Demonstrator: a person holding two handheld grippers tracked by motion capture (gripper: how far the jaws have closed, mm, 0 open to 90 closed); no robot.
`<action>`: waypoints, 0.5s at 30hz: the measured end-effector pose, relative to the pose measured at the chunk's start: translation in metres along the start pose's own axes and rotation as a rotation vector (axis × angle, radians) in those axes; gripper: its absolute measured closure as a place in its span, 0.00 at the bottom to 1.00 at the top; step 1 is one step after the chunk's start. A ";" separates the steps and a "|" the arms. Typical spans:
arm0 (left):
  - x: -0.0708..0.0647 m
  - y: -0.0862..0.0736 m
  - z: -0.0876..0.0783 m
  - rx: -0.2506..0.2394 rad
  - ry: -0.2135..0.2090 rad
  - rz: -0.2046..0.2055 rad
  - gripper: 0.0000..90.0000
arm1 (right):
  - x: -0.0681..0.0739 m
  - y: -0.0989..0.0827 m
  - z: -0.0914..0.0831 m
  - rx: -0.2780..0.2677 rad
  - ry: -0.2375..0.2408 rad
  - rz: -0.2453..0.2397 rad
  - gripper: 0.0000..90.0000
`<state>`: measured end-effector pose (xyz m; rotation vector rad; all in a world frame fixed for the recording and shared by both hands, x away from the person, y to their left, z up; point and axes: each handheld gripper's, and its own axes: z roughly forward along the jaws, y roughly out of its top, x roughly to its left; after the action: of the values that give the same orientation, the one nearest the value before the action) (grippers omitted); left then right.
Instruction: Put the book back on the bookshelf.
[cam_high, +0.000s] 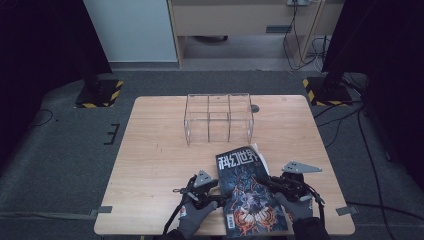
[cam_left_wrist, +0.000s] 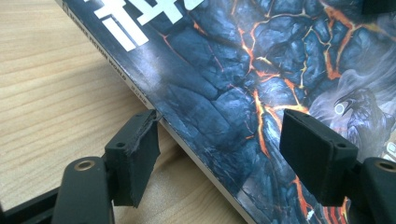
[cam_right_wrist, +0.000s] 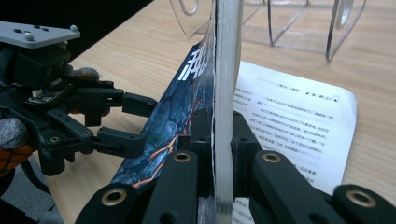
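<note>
Two claws at a magazine near the front edge of the table, nothing stored yet.

The right claw is closed on the page edge of the magazine, and in the right gripper view this side stands lifted while a loose printed sheet lies flat on the table under it. The left claw is wide, with one jaw at the spine and the other over the dark cover, so it does not hold anything yet. The magazine is close to the front edge, a little toward the right corner. The clear wire rack stands well apart, near the far edge, and its compartments look empty. I judge the work is at its beginning: the magazine is gripped on one side only, and if the rack is the goal, the carrying and the placing are left.
</note>
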<state>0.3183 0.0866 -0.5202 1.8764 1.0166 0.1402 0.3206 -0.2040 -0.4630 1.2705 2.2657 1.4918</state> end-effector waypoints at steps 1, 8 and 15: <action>0.000 0.001 0.000 -0.002 -0.002 -0.003 0.30 | 0.001 0.001 -0.001 -0.006 0.002 -0.002 0.93; 0.002 0.003 -0.002 -0.021 -0.006 -0.007 0.29 | 0.006 0.006 -0.005 -0.040 0.008 -0.031 0.93; 0.002 0.006 -0.001 -0.025 -0.020 0.001 0.29 | 0.010 0.008 -0.008 -0.068 0.026 -0.047 0.93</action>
<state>0.3226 0.0874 -0.5160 1.8517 0.9964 0.1340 0.3145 -0.2009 -0.4490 1.1774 2.2242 1.5640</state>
